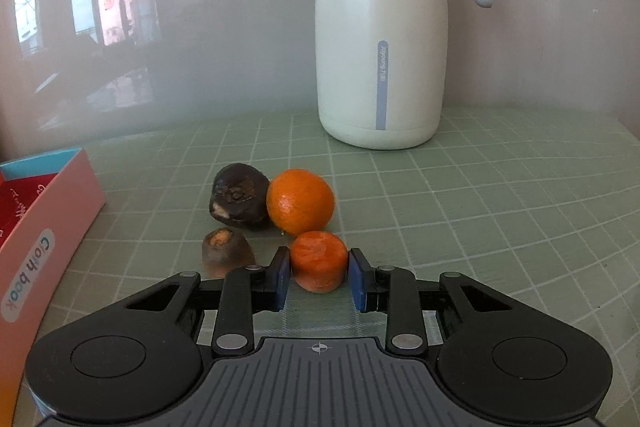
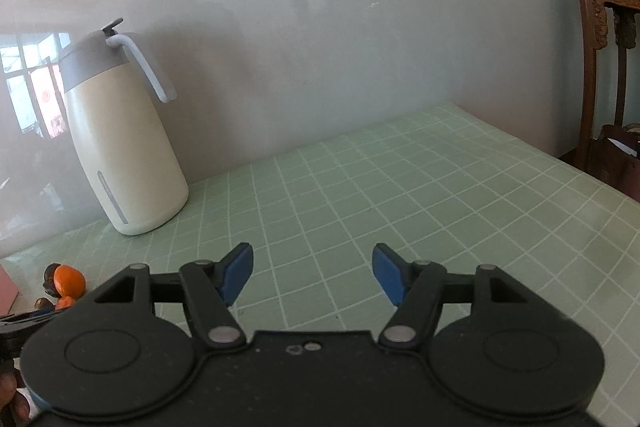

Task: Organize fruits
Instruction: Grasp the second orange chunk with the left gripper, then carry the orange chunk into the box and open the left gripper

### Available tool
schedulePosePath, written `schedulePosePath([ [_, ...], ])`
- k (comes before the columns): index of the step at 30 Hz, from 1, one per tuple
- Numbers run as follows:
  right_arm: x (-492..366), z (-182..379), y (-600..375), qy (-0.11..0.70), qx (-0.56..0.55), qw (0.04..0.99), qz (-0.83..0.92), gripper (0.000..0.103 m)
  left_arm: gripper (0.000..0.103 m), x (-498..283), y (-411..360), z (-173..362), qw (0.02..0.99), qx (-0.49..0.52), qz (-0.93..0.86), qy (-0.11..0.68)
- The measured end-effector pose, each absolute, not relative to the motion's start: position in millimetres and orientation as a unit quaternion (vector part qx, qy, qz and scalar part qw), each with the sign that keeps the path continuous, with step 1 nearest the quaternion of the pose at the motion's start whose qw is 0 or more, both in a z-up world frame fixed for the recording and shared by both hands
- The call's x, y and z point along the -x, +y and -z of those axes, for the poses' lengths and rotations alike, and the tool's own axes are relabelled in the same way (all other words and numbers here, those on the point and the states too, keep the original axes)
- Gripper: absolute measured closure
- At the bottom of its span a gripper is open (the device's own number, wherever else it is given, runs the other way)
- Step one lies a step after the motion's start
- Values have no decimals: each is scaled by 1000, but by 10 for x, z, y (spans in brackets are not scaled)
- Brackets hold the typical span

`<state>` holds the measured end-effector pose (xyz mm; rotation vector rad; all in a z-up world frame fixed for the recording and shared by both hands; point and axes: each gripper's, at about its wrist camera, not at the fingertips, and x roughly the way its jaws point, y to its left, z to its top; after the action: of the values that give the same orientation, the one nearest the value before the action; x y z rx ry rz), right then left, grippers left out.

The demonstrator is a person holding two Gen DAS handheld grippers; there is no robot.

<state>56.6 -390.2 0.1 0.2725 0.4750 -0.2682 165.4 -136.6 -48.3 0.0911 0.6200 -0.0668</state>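
Observation:
In the left wrist view a carrot chunk stands cut face toward me on the green grid mat. My left gripper has its blue pads on either side of it, with a narrow gap showing on each side. Behind it lie an orange, a dark round fruit and a small brown piece. My right gripper is open and empty above the bare mat; the orange and carrot chunk show at its far left.
A cream thermos jug with a grey handle stands at the back by the wall, also in the right wrist view. A pink "Cloth book" box lies at the left. A wooden chair stands past the table's right edge.

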Motion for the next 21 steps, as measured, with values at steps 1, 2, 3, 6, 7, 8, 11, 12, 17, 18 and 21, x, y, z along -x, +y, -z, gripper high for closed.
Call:
schedulePosePath([
  [1, -558, 4, -3893, 234, -133, 954, 132, 37, 72, -1642, -1361, 479, 951, -42, 35, 305],
  [2, -561, 6, -3884, 235, -132, 954, 132, 37, 72, -1628, -1362, 471, 950, -42, 39, 306],
  [3, -568, 5, -3878, 236, -131, 954, 132, 37, 72, -1618, -1365, 465, 951, -43, 41, 304],
  [6, -584, 8, -3870, 238, -130, 953, 136, 37, 72, -1594, -1372, 437, 951, -44, 47, 303],
  [7, -590, 12, -3870, 240, -131, 952, 138, 37, 72, -1574, -1366, 420, 952, -45, 48, 301],
  [8, -601, 16, -3869, 242, -131, 951, 140, 37, 72, -1558, -1355, 401, 952, -45, 49, 298],
  [11, -624, 19, -3857, 246, -133, 949, 146, 37, 72, -1532, -1292, 342, 954, -42, 50, 293],
  [12, -632, 19, -3847, 248, -134, 948, 147, 37, 72, -1523, -1265, 319, 955, -39, 50, 290],
  [17, -688, -1, -3693, 249, -132, 949, 140, 37, 72, -1425, -1085, 176, 960, -37, 46, 272],
  [18, -706, -4, -3641, 250, -130, 950, 137, 37, 72, -1405, -1036, 145, 962, -36, 45, 269],
  [21, -760, -18, -3486, 251, -123, 952, 128, 37, 72, -1334, -845, 46, 965, -32, 38, 256],
])
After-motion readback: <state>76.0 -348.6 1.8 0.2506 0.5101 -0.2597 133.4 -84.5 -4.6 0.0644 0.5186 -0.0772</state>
